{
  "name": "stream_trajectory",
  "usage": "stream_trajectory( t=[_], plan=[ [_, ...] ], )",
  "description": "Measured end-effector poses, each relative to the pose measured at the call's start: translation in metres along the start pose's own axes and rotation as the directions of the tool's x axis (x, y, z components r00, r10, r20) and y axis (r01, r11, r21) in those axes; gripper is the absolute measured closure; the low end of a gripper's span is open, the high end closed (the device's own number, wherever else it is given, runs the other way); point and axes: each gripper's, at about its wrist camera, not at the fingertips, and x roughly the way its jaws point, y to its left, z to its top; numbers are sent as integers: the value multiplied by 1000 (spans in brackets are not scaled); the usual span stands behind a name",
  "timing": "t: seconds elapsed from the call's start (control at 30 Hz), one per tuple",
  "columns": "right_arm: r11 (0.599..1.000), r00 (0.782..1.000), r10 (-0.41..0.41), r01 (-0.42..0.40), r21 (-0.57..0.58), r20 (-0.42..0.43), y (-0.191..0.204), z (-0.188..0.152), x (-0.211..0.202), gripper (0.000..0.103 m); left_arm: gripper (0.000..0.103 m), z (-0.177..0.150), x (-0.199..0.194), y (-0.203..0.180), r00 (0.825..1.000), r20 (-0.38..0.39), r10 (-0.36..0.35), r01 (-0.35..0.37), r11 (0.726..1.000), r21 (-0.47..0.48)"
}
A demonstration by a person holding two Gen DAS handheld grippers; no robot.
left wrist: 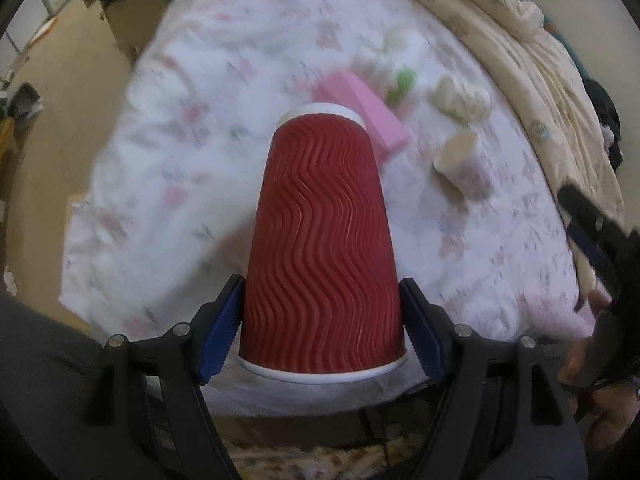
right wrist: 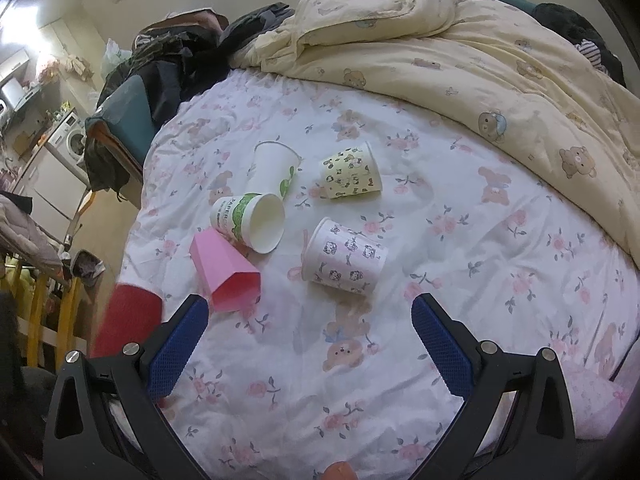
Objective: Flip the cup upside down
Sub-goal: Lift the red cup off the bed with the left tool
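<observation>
Left gripper (left wrist: pixel 322 328) fingers clamp one red cup (left wrist: pixel 322 240); right gripper (right wrist: pixel 310 344) fingers spread; five cups lie on the bed (right wrist: pixel 460 272).

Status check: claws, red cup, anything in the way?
Left claw shut on red cup, rim toward camera. Right claw open, holding nothing. Pink cup and four paper cups lying on the bed ahead.

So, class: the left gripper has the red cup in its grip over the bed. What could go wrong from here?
1. The left gripper pinches the red cup only near its wide rim, so the paper wall might buckle or slip.
2. The bedsheet is soft and wrinkled, so a cup set down upside down may tip.
3. The pink cup lies close by and could get knocked.
</observation>
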Motion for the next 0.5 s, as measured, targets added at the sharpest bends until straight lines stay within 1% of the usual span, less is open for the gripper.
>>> stream_trajectory(
  t=[0.07,0.2,0.33,0.5],
  plan=[
    [1000,1000,-5,5,3,0,-3,-2,-2,0,30,-10,9,-12,999,-28,-24,25,999,27],
    [1000,1000,8,-8,18,-5,-7,-4,-5,0,30,-22,22,-30,999,-52,3,0,998,58],
    [1000,1000,8,-8,30,25,-11,-2,-12,0,29,-20,29,-31,999,-43,29,-27,999,45],
    [999,999,24,-25,37,37,-12,0,-14,0,27,-20,45,-24,993,-118,0,0,1000,-3]
  ],
)
